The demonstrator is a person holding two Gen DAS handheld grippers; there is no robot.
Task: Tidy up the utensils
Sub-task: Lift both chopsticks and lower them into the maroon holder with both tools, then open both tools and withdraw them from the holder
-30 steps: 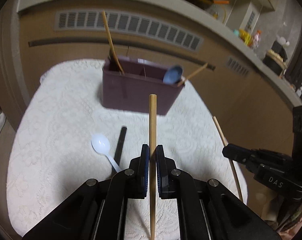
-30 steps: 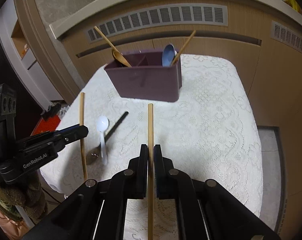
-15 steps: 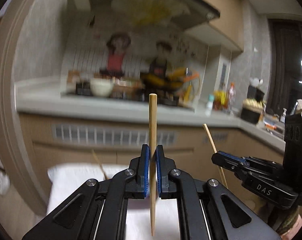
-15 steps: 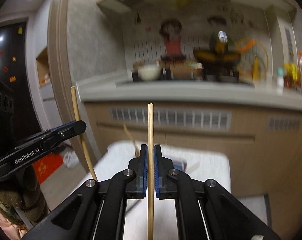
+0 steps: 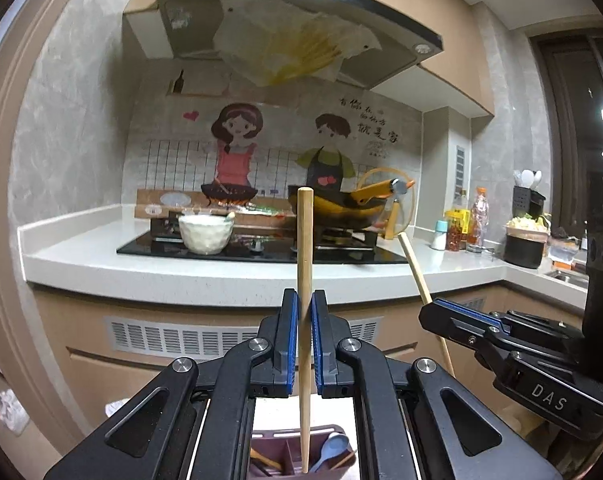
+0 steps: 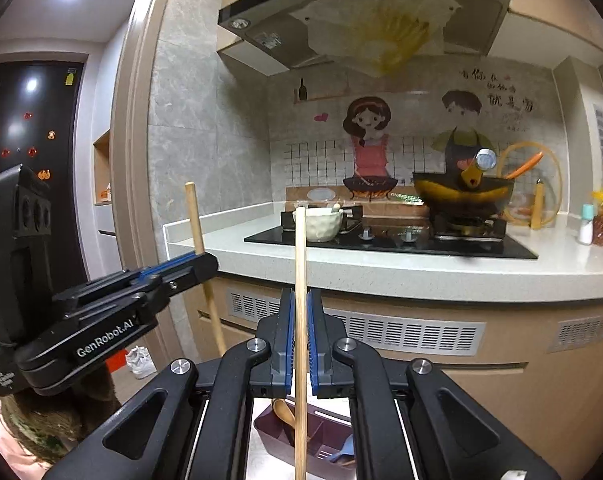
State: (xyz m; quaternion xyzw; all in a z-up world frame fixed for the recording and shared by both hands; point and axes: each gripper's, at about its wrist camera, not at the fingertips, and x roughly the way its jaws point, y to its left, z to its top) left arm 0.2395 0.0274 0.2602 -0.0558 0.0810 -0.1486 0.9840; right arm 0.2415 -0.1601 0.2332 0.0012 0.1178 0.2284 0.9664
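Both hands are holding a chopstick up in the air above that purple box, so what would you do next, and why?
Probably lower both chopsticks tip-first into the purple box. The left gripper and right gripper each clamp a chopstick nearly upright, and the box sits right below, already holding a blue spoon and a wooden spoon.

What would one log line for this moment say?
left gripper: shut on chopstick | right gripper: shut on chopstick | organizer: below both
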